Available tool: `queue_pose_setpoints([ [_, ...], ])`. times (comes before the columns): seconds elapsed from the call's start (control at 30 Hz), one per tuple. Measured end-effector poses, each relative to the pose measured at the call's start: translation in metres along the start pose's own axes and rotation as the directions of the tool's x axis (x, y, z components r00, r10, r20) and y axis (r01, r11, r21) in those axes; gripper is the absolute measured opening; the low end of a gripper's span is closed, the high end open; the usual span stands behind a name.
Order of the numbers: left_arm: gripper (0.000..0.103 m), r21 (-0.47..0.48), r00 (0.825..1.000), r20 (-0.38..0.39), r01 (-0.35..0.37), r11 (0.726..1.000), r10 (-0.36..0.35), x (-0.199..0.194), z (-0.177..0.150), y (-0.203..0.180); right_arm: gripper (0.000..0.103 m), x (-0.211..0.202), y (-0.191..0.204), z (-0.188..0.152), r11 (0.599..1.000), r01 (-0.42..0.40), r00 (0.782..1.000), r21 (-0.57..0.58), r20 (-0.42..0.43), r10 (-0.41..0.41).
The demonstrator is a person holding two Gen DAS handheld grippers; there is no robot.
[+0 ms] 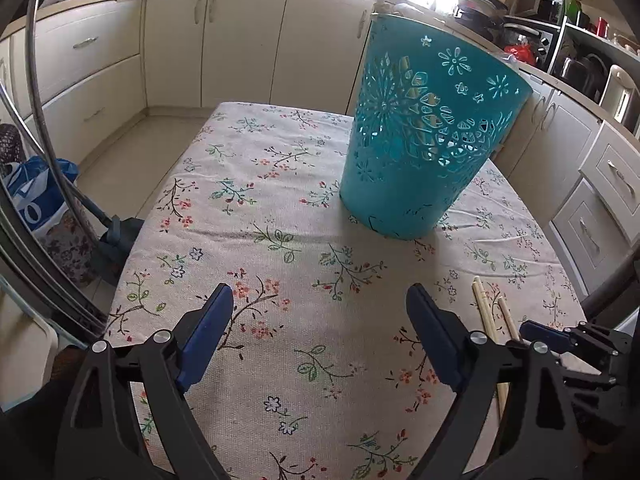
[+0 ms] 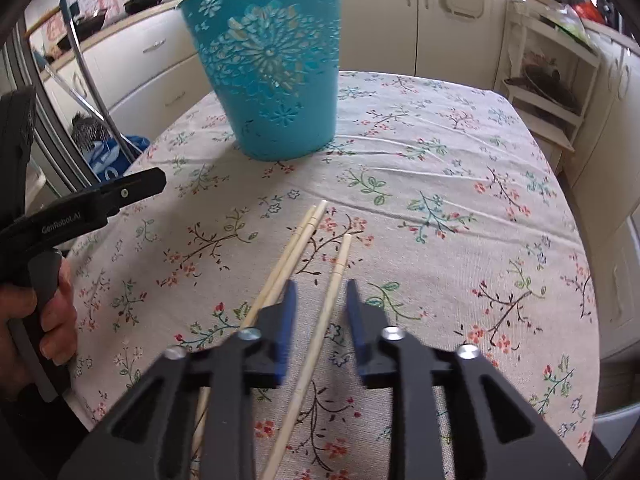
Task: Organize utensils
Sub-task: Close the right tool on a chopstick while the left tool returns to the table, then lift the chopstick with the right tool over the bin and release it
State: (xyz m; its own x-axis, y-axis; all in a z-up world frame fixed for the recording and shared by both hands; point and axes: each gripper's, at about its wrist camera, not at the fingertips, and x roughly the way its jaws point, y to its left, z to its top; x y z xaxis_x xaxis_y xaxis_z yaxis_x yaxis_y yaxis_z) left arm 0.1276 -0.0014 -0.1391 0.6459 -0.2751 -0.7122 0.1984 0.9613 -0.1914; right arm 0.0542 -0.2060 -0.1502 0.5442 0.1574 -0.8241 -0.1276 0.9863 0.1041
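Three chopsticks (image 2: 308, 264) lie on the bench (image 2: 460, 184), lower centre of the right wrist view. Long axes run from the lower left up toward the upper right of that frame, far ends pointing roughly at the bin (image 2: 268, 64). Two lie touching side by side; the third lies just right of them, apart at the near end.

The right tongs (image 2: 320, 296) are low over the bench, pointing forward along the sticks. Jaws stand partly open and straddle the single stick; it lies between the blue pads (image 2: 286, 320) without visible contact. The paired sticks pass under the left pad.

The left tongs (image 1: 320, 300) are at the bottom of the left wrist view, jaws wide apart, holding nothing, with only cloth between them. In the right wrist view a hand (image 2: 48, 312) grips the handle at the left edge.

The bin stands upright at the far part of the bench, well apart from the sticks; pale sticks show through its cut-outs. In the left wrist view it sits upper right (image 1: 432, 128), with chopstick ends (image 1: 486, 312) at lower right.

The cloth shows bare floral fabric between sticks and bin. The bench's left edge runs near the left tongs.
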Motion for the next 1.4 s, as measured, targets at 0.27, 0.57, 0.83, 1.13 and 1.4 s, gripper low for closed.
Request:
queue_pose_setpoints([
  [0.27,0.087,0.009,1.0,-0.025,0.003,1.0,-0.003,0.004,-0.001,-0.005,0.008,0.002,0.002,0.001,1.0,0.014,0.999,0.002,-0.035,-0.014],
  [0.57,0.088,0.019,0.998,-0.052,0.02,1.0,-0.018,0.008,-0.003,-0.007,0.031,-0.002,-0.003,-0.001,1.0,0.012,0.999,0.017,-0.044,-0.011],
  [0.83,0.088,0.022,0.998,-0.061,0.021,1.0,-0.02,0.009,-0.003,-0.007,0.006,-0.011,-0.019,-0.004,0.985,-0.132,0.991,0.115,-0.011,0.135],
  [1.13,0.088,0.027,0.997,-0.07,0.021,0.999,-0.019,0.012,-0.003,-0.009,0.008,-0.005,0.003,-0.009,0.996,0.041,0.998,-0.082,-0.05,-0.045],
  [1.4,0.089,0.026,0.997,-0.071,0.027,0.999,-0.025,0.012,-0.003,-0.009,0.006,-0.024,-0.026,-0.009,0.944,-0.259,0.965,0.205,0.008,0.262],
])
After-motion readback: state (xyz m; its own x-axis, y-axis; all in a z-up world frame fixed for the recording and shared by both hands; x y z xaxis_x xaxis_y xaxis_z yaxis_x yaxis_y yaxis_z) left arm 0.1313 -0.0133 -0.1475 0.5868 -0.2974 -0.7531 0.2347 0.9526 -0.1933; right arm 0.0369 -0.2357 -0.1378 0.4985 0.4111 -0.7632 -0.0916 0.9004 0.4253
